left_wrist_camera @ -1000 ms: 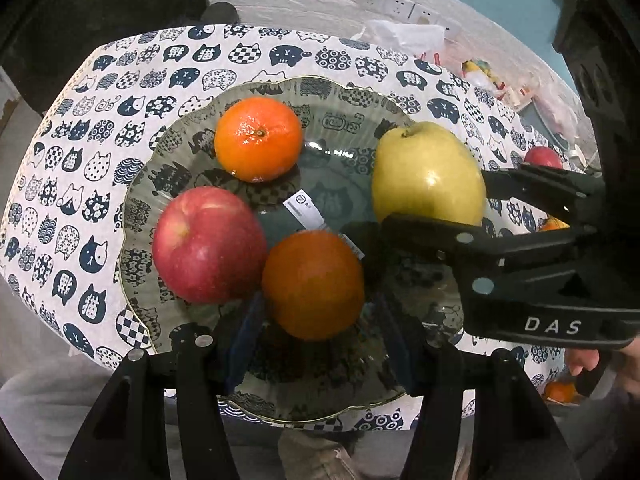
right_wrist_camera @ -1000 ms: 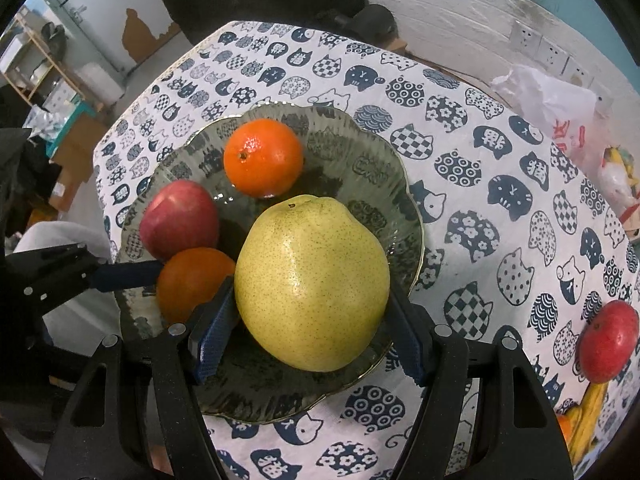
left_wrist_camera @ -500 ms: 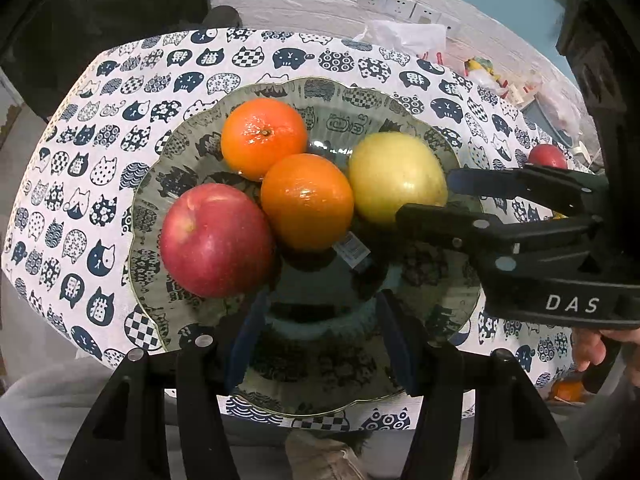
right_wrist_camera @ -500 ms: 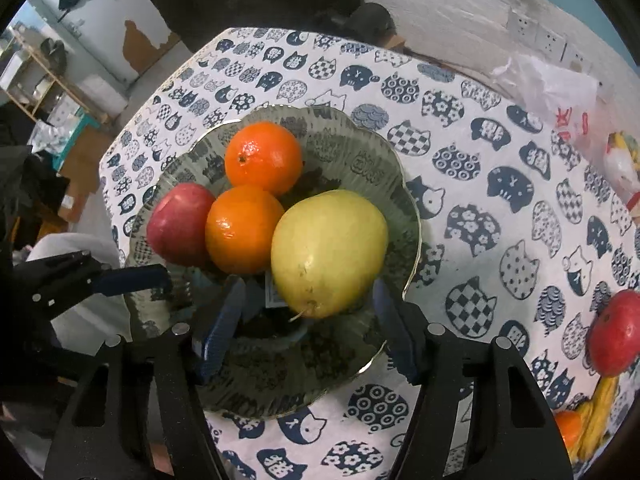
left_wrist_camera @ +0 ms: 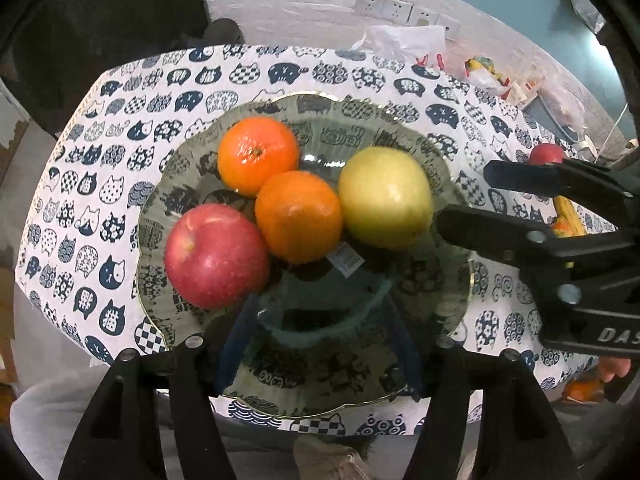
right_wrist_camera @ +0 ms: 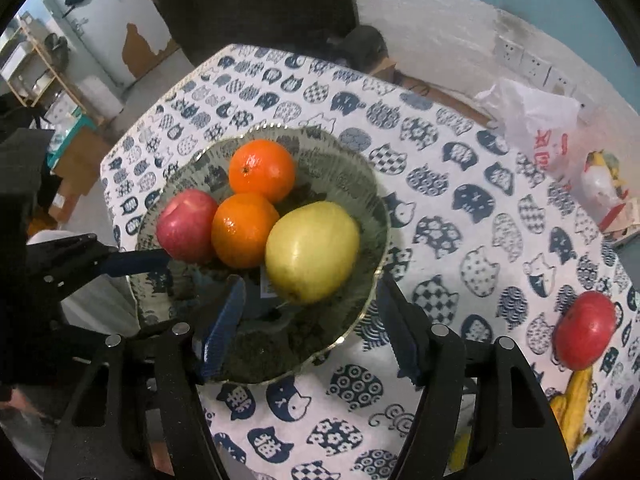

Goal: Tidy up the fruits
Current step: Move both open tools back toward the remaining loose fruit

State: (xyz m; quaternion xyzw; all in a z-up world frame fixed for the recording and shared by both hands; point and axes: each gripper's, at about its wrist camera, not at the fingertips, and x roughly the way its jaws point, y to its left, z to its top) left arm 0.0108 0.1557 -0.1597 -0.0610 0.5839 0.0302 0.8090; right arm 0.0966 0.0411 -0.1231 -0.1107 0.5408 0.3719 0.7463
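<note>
On the glass plate, four fruits now sit clustered together, and both grippers stand clear of them. A second ago the left gripper was around the lower orange near the plate's front, and the right gripper enclosed the pear. Both fruits have since been set down: the orange has ended up further in, toward 12 o'clock, against the other fruit, and the pear now lies outside the right gripper's fingers. Each gripper's jaws are opening at this moment, with only bare plate between them. By my judgement, two placements are complete and both tools are free for the next fruit.

Condition of the fruit, left wrist view: the red apple lies at about 9 o'clock on the plate, the lower orange at centre, the upper orange at 11 o'clock and the pear at 2 o'clock. The two oranges touch; the apple and pear appear to touch the central orange, though blur on the pear's edge makes that contact uncertain. Skins look sound and glossy. A small white label lies flat on the plate just below the central orange.

Outstanding items, right wrist view: a second red apple rests on the cat-print tablecloth at 4 o'clock, well apart from the plate, with a banana just below it. These likely remain to be organised.
</note>
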